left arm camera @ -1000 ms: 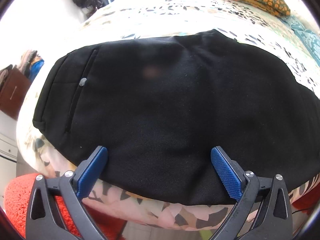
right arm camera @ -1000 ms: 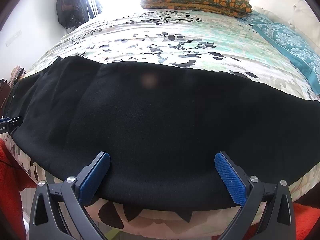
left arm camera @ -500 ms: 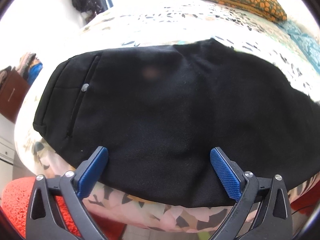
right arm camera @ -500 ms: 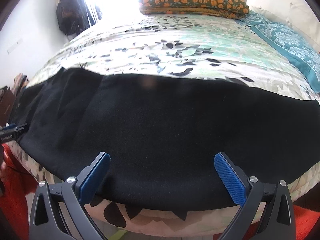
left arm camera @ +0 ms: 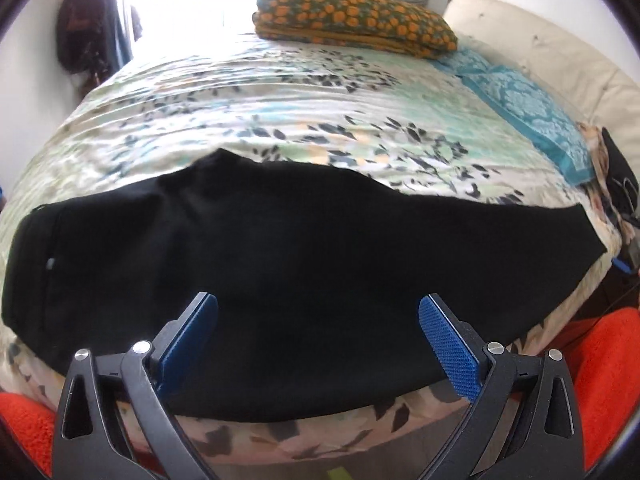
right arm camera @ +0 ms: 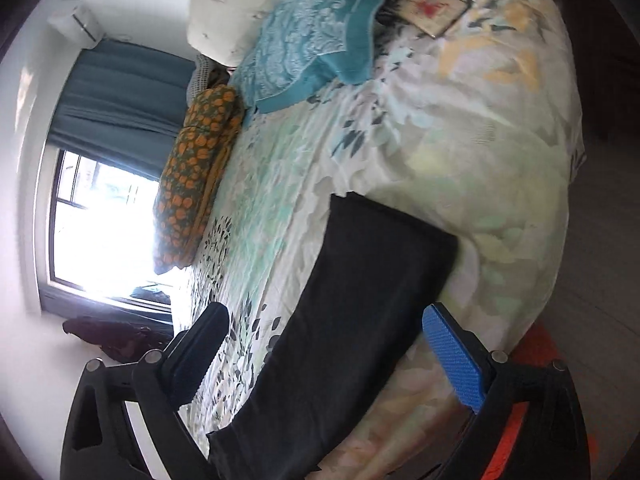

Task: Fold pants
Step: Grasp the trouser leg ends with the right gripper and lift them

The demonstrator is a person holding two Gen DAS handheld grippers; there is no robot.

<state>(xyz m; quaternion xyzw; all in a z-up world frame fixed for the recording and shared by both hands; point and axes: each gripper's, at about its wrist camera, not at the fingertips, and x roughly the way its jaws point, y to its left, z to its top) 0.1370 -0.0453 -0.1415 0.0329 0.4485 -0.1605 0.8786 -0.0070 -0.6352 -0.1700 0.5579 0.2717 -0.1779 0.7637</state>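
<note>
Since a second ago the right gripper (right arm camera: 322,354) has rolled onto its side and swung along the bed (right arm camera: 460,128) to the hem end of the pants (right arm camera: 360,300); its jaws, just narrowing slightly, stand apart astride the leg, clamping nothing. Left gripper (left arm camera: 318,336) has drawn back; the pants (left arm camera: 300,260) lie flat just ahead, jaws apart and empty. Reads as set-up for folding hem toward waistband.

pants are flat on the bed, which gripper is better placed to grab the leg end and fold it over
Likely the right gripper: its view looks along the leg of the pants to the hem. Its jaws, just narrowing, are open and empty. The left gripper, also open, faces the middle, near the waist.
</note>
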